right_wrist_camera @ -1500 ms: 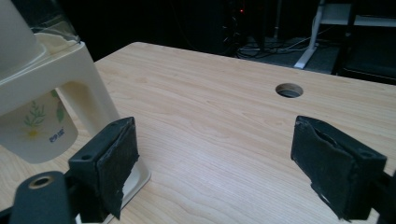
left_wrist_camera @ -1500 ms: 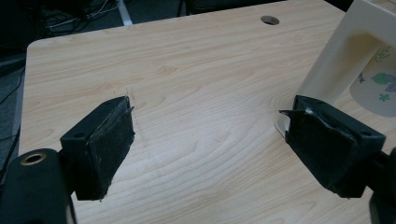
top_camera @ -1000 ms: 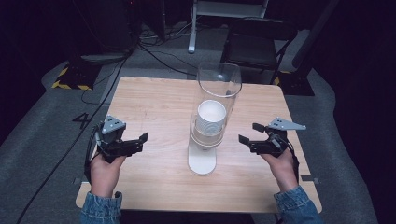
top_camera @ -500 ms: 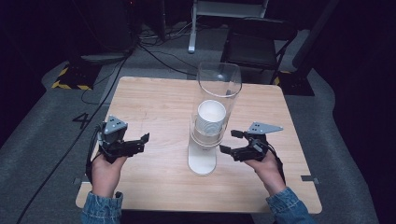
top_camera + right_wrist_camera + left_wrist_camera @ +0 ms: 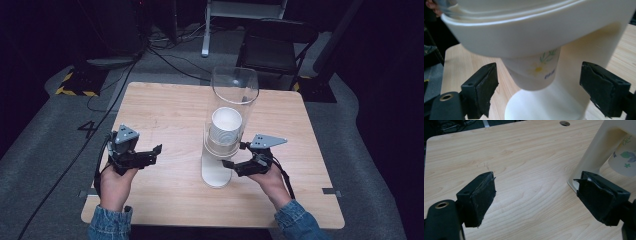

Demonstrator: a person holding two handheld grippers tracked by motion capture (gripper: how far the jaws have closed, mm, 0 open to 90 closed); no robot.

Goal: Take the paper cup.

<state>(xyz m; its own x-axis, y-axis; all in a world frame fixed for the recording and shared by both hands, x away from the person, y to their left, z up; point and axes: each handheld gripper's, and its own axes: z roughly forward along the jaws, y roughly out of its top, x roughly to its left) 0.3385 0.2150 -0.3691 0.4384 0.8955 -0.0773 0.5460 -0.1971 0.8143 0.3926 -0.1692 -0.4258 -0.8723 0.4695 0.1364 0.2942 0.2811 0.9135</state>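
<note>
right gripper (image 5: 235, 161) now nearer white flower-printed paper cup (image 5: 536, 68) under dispenser (image 5: 216, 172)

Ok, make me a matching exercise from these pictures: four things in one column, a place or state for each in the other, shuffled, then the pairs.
Things:
1. left gripper
2. right gripper
3. paper cup
4. clear tube

Places or states:
A. hanging from the bottom of the dispenser
B. open over bare wood
C. standing upright on top of the white stand
D. open, jaws either side of the flowered cup

Pairs: 1-B, 2-D, 3-A, 4-C
</note>
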